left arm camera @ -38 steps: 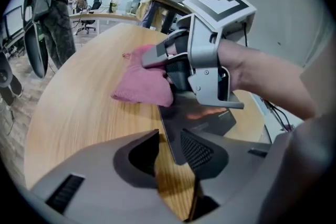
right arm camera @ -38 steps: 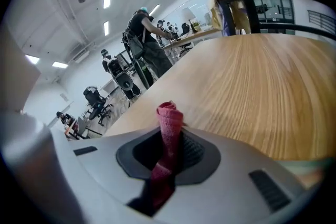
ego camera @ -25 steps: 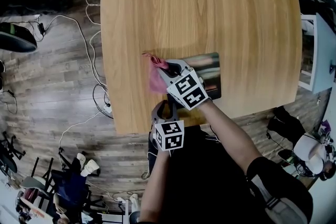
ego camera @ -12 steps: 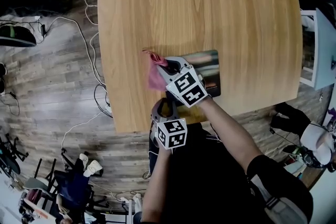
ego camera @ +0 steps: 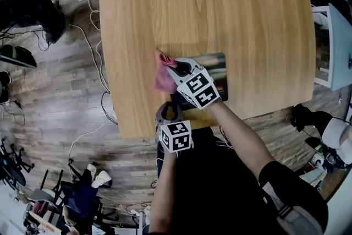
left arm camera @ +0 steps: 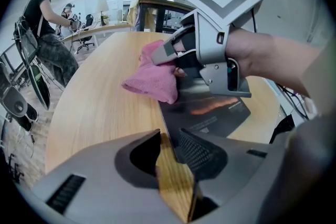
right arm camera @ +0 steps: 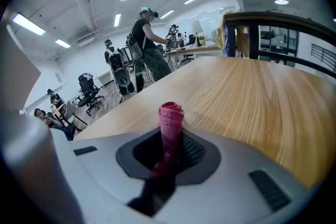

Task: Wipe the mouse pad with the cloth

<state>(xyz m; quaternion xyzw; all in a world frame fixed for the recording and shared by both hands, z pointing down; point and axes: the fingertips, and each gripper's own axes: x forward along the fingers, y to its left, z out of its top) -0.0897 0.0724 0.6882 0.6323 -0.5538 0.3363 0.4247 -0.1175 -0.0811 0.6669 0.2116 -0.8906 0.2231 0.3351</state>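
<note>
Almost nothing has moved since the earlier frames: the right gripper [ego camera: 175,67] sits at the same spot in the middle of the head view, and only the camera has tilted a little, sliding the table [ego camera: 220,3] edge slightly across the frame. That gripper is clamped on the pink cloth [ego camera: 163,78]. In the right gripper view a rolled fold of the cloth stands up between the pads, which are closed tight on it. The rest of the cloth hangs bunched to the left of the gripper, lying over the left edge of the dark mouse pad [ego camera: 219,71] and partly on the bare wood beside it.

Below it in the head view, the left gripper [left arm camera: 169,136] hovers at the near left corner of the pad. Its jaws stand moderately apart, with only table wood and the pad's edge showing in the gap, and they grip nothing. It looks placed to steady the pad, though I cannot tell whether it touches the pad.

Judging by this stillness, no wiping stroke is under way. Most of the pad, running toward the right of the frame, appears still to be covered, so the cloth probably needs to be dragged rightward across it.
</note>
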